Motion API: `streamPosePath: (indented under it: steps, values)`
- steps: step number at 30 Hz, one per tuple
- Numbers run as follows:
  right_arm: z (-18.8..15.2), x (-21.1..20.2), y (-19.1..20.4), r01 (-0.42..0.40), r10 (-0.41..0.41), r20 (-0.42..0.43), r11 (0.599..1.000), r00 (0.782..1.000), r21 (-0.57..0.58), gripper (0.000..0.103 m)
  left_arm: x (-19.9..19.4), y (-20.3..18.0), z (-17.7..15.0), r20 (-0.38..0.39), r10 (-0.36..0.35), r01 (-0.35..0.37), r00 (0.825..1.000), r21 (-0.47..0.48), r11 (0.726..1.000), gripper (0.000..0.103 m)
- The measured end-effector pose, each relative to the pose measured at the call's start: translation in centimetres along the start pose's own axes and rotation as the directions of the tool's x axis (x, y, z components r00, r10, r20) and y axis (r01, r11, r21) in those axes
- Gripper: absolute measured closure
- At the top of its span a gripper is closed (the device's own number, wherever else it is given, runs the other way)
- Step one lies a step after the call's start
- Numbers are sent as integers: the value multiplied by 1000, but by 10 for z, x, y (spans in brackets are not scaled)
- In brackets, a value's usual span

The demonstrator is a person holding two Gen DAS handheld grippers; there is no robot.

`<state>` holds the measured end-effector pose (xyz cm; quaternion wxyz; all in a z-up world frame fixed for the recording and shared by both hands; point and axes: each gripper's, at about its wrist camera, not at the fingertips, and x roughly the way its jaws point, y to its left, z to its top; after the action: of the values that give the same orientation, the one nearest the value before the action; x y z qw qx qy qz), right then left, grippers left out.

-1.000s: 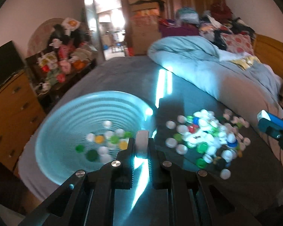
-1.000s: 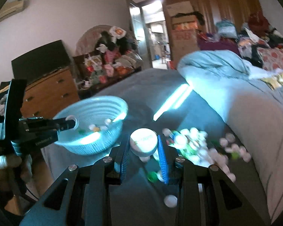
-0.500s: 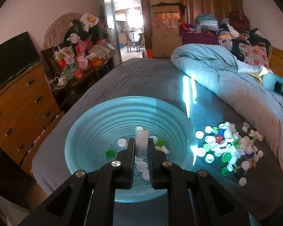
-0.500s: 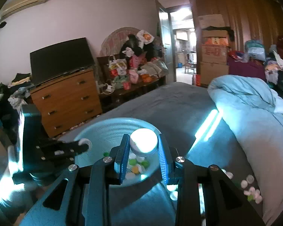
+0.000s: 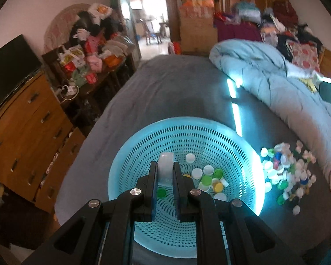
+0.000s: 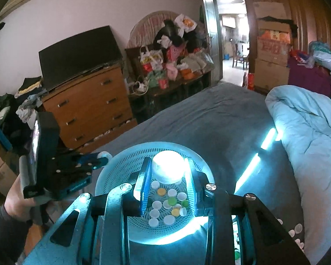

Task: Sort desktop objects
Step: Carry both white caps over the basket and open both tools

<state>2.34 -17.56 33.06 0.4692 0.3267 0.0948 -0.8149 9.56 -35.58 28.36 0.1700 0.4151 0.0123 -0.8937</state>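
Observation:
A light blue perforated basket [image 5: 143,145] [image 6: 125,161] sits on the grey bed with several bottle caps [image 5: 209,177] [image 6: 168,205] in its bottom. My left gripper [image 5: 165,172] is over the basket, shut on a white cap [image 5: 165,167] held edge-on. My right gripper [image 6: 167,167] also hangs above the basket, shut on a larger white cap [image 6: 168,167] whose flat face shows. The right wrist view shows the left gripper [image 6: 99,158] at the basket's left rim, held by a hand [image 6: 15,201]. A pile of mixed caps [image 5: 286,174] lies right of the basket.
A rolled pale blue duvet [image 5: 264,84] [image 6: 309,132] lies along the bed's right side. A wooden dresser [image 5: 26,128] [image 6: 88,101] with a dark TV [image 6: 77,53] stands left of the bed. Cluttered shelves [image 5: 88,53] and cardboard boxes [image 6: 271,55] line the far wall.
Both grippers have travelled left from the cap pile to over the basket, each keeping its white cap. The basket now sits under both sets of fingers.

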Motion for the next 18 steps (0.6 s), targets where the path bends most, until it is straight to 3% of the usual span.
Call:
streamPosePath:
  steps: [6,18]
  values:
    - [5,39,1,-35,39,-171,999,984,25,77,34,-12,4,-118,-38,47,992,76,996,91]
    - [-1,55,5,-36,39,-218,999,975,17,77,59,-1,5,-158,-27,42,987,94,995,91]
